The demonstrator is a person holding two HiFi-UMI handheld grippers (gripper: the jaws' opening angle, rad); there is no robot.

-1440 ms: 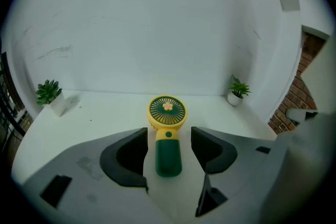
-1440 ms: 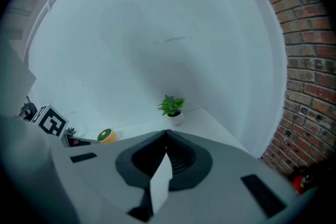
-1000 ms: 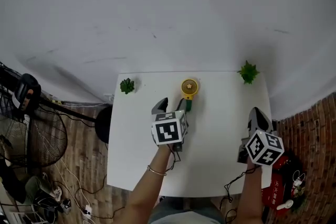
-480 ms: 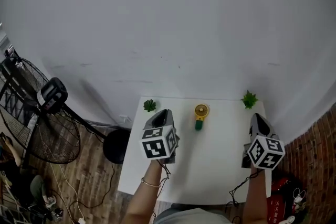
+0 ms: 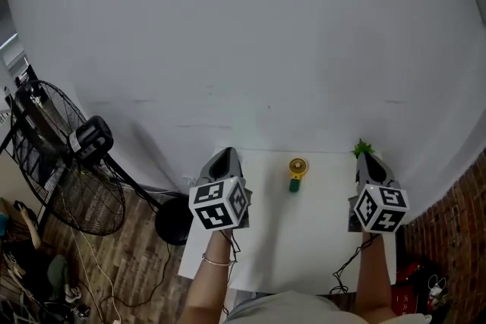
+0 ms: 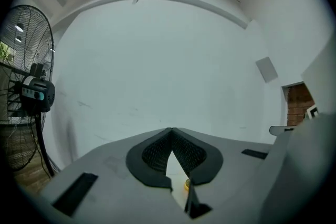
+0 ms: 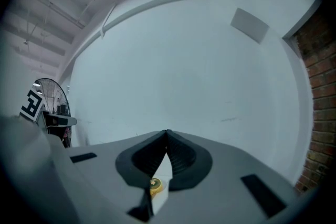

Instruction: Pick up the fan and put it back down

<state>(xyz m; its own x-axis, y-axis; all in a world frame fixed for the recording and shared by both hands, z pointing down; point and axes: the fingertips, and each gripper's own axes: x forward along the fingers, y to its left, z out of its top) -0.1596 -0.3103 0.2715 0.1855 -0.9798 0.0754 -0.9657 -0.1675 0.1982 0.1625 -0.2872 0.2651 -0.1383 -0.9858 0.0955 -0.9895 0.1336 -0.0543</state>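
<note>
The small fan (image 5: 297, 172), with a yellow head and a green handle, rests on the white table (image 5: 304, 254) near its far edge, touched by neither gripper. My left gripper (image 5: 225, 153) is held up to the fan's left, jaws shut with nothing between them. My right gripper (image 5: 367, 158) is held up to the fan's right, also shut and empty. A sliver of the yellow fan (image 6: 187, 183) shows below the closed tips in the left gripper view, and the fan's head (image 7: 155, 183) shows likewise in the right gripper view.
A small green plant (image 5: 361, 147) stands at the table's far right corner, partly behind my right gripper. A big black floor fan (image 5: 53, 163) stands at the left on the wooden floor. There is a brick wall (image 5: 456, 216) to the right and a white wall behind.
My left gripper has drawn back from the fan, going left and up, and the right has risen too. The head view has pulled back. The fan stays on the table.
</note>
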